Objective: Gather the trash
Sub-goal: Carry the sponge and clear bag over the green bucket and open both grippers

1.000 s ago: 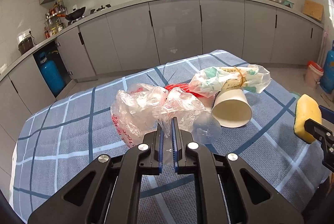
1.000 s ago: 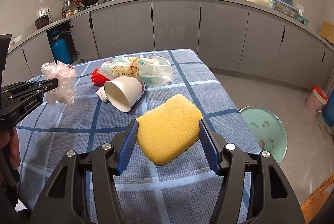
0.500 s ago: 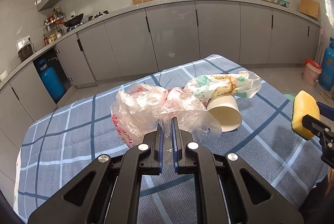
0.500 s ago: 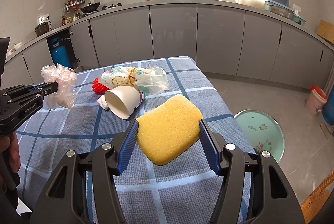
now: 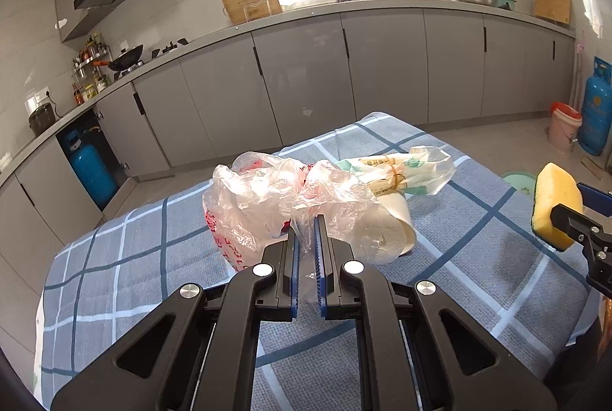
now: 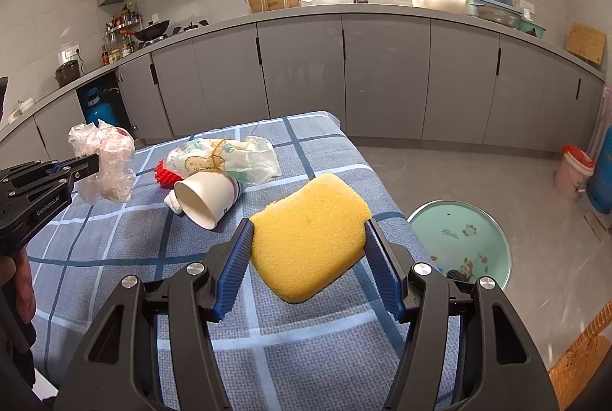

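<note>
Two pieces of trash are held clear above the checked tablecloth (image 6: 290, 334): left gripper (image 5: 306, 238) pinched narrowly on a crumpled plastic bag (image 5: 267, 196), right gripper (image 6: 308, 246) clamping a yellow sponge (image 6: 310, 242). Both tilt downward. Next, probably carrying them to a bin; paper cup (image 6: 206, 196) and printed wrapper (image 6: 225, 162) remain.

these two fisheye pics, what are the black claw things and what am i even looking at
Each black claw is a hand-held gripper: a person holds one in each hand, no robot arm. A camera on each looks forward along its fingers, so each picture is one gripper's own view.

Left view: the left hand-held gripper is shut on a crumpled plastic bag. Right view: the right hand-held gripper is shut on a yellow sponge.

On the checked tablecloth lie a tipped paper cup, a printed bag and something red. A teal bin stands on the floor.
</note>
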`<state>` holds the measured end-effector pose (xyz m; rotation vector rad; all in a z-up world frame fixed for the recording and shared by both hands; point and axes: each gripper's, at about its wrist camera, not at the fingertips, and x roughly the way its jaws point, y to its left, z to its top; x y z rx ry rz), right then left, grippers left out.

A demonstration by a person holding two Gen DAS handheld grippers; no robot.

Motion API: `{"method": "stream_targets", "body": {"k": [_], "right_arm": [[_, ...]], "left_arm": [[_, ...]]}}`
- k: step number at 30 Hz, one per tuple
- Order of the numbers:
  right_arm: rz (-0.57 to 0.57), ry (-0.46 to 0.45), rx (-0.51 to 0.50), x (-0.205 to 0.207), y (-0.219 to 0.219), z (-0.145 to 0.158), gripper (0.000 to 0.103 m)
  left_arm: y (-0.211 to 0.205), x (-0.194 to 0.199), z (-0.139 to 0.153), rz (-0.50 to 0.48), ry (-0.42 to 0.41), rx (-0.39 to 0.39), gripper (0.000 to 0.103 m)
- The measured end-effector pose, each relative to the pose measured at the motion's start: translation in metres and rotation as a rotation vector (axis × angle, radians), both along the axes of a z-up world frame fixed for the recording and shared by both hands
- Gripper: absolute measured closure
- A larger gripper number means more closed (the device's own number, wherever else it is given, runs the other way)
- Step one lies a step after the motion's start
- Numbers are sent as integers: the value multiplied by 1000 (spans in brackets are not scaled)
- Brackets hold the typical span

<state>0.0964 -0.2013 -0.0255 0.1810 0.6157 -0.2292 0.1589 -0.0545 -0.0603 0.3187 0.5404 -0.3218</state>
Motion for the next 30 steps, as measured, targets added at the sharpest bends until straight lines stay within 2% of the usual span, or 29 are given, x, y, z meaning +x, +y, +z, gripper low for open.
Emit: {"method": "stream_targets", "body": {"k": [15, 30], "right_arm": [[-45, -27, 2, -12, -20, 4, 44], [-184, -54, -7, -40, -86, 11, 44]], "left_arm": [[-35, -12, 19, -99, -55, 4, 95], [-117, -32, 31, -300, -97, 18, 95]]}}
